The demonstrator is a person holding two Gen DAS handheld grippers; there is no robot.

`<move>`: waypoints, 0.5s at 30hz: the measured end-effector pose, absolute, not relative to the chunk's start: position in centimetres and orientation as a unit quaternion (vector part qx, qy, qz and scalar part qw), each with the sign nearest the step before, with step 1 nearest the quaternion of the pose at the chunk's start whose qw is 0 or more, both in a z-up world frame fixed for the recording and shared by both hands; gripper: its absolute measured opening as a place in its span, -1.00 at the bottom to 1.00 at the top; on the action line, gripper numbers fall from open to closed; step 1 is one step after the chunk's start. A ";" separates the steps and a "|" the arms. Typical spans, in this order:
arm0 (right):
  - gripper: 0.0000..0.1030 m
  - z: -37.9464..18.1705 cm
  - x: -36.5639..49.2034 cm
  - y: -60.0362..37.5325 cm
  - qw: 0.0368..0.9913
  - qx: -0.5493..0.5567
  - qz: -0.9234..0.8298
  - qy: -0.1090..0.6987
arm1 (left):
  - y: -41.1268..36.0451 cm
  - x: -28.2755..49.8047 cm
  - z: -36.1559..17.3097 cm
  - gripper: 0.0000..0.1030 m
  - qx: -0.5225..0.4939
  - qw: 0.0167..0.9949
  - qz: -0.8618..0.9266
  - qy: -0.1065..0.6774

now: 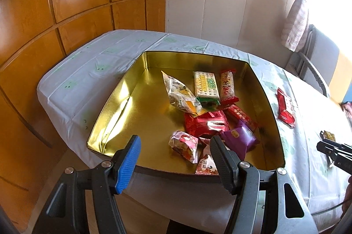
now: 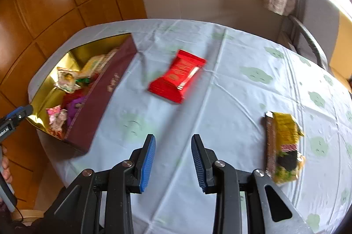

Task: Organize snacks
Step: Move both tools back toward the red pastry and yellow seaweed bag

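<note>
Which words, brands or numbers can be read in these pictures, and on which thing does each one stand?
None reads clearly.
Cracker packet: green characters, too blurred.
Red packet: print blurred.
Box side: gold mark, blurred.
Yellow packet: print blurred.

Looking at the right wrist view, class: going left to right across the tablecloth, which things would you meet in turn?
Open tin of snacks → red snack packet → yellow snack packet. The tin holds several wrapped snacks; the two packets lie loose on the tablecloth.
</note>
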State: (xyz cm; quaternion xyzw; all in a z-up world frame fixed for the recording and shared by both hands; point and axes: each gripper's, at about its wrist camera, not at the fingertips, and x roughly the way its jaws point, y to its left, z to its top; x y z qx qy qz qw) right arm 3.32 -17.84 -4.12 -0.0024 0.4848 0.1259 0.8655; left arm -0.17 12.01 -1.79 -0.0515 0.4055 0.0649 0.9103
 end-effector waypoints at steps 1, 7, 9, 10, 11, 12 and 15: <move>-0.34 -4.2 3.3 -18.2 0.866 -0.003 0.122 0.486 | 11.9 -0.1 -1.8 0.27 -0.051 0.910 0.064 0.406; -0.34 -4.2 3.2 -21.0 0.868 -0.001 0.094 0.488 | 11.6 0.0 -1.9 0.27 -0.046 0.910 0.060 0.408; -0.34 -4.1 3.3 -22.1 0.870 0.001 0.083 0.487 | 11.4 0.0 -1.9 0.27 -0.045 0.910 0.060 0.408; -0.34 -4.0 3.3 -22.6 0.870 0.001 0.078 0.486 | 11.4 0.0 -1.9 0.27 -0.045 0.910 0.059 0.408; -0.34 -3.9 3.4 -23.1 0.872 0.000 0.072 0.485 | 11.3 0.0 -1.9 0.27 -0.045 0.910 0.058 0.409; -0.34 -3.7 3.5 -23.8 0.873 -0.002 0.065 0.483 | 11.3 0.0 -1.9 0.27 -0.044 0.910 0.058 0.409; -0.34 -2.9 3.6 -25.4 0.877 -0.009 0.048 0.478 | 11.1 0.1 -1.9 0.27 -0.042 0.910 0.057 0.409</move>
